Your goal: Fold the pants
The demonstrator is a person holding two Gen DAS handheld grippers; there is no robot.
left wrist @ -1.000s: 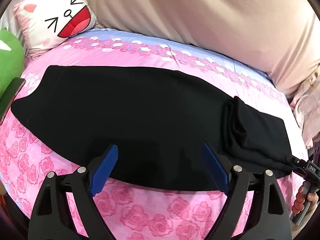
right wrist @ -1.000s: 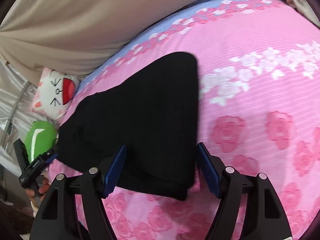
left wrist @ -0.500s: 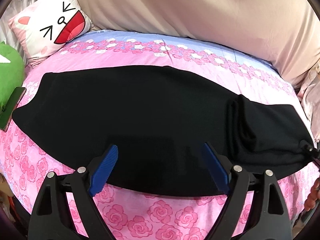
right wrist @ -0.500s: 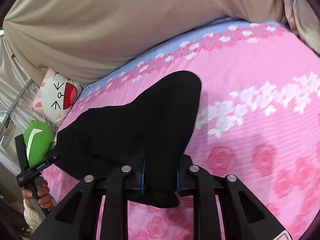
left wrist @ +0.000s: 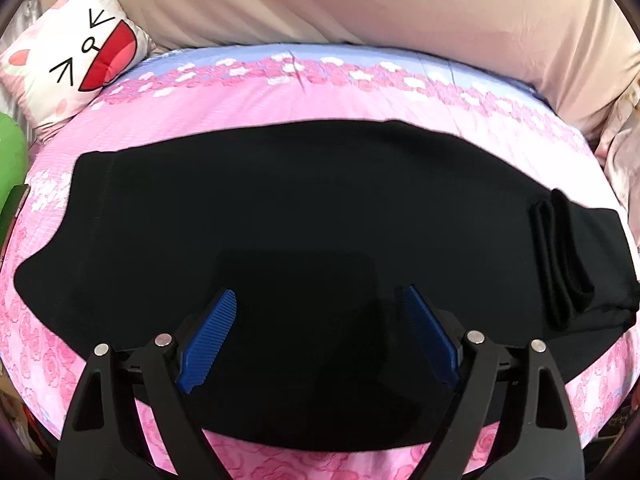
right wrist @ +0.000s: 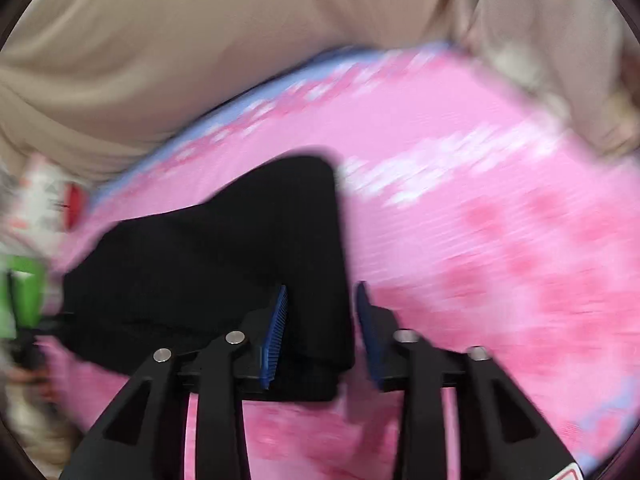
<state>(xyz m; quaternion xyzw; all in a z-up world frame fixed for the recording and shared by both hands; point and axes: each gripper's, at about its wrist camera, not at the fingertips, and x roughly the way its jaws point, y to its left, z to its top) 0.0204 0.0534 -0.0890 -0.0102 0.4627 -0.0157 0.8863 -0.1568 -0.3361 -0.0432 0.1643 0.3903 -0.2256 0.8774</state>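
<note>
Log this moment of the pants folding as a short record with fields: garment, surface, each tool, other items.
garment: black pants spread flat, one end already folded back into a thick layered edge
surface: pink floral bedsheet
left tool: open wide, above the near middle of the pants, holding nothing
right tool: jaws opening, folded end of the pants between them, pads apart from the cloth; view blurred
other items: cat-face pillow, green plush, beige bedding behind
</note>
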